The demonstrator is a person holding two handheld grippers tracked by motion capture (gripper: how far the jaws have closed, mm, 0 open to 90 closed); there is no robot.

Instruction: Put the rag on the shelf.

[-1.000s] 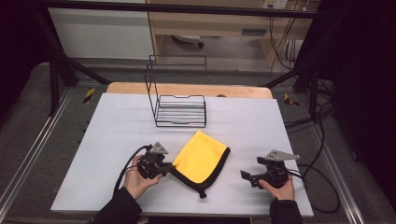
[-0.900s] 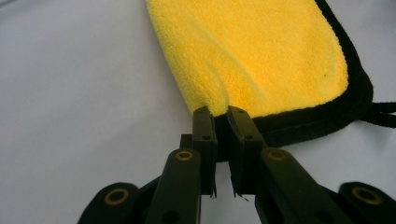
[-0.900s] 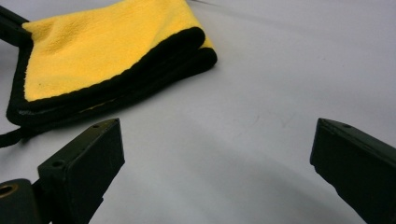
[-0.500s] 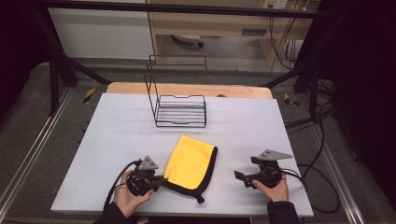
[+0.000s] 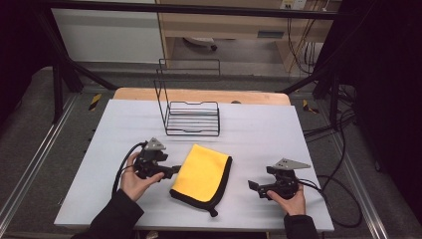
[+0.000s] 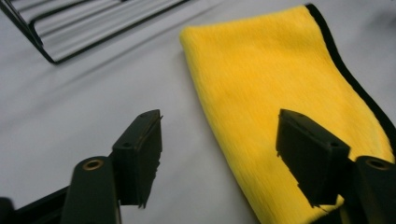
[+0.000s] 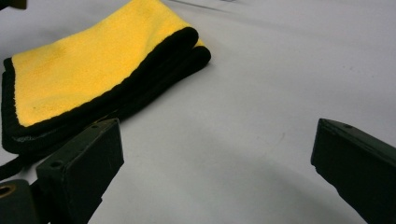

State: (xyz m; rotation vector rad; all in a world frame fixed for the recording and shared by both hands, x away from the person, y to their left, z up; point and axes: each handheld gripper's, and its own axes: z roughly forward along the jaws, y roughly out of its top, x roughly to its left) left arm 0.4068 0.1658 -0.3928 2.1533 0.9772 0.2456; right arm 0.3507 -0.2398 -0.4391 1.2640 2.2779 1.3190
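A yellow cloth [image 5: 203, 174] with a black hem lies folded flat on the front half of the pale table [image 5: 273, 134]. My left gripper [image 5: 173, 171] sits at the cloth's left edge. In the left gripper view it [image 6: 219, 135] is open, one jaw over the cloth [image 6: 280, 93] and the other over bare table. My right gripper [image 5: 253, 186] rests to the right of the cloth, a short gap away. In the right gripper view it [image 7: 217, 140] is open over bare table, with the cloth's [image 7: 93, 60] hemmed edge just beyond its left jaw.
A black wire rack [image 5: 191, 117] with a tall back frame stands behind the cloth at the table's middle back; its base [image 6: 93, 23] also appears in the left gripper view. Cables trail off the table's right side. A wooden board borders the far edge.
The cloth has shifted a little to the front left and turned. The left hand dropped toward the front edge, then came back up beside the cloth. The right gripper edged slightly left.
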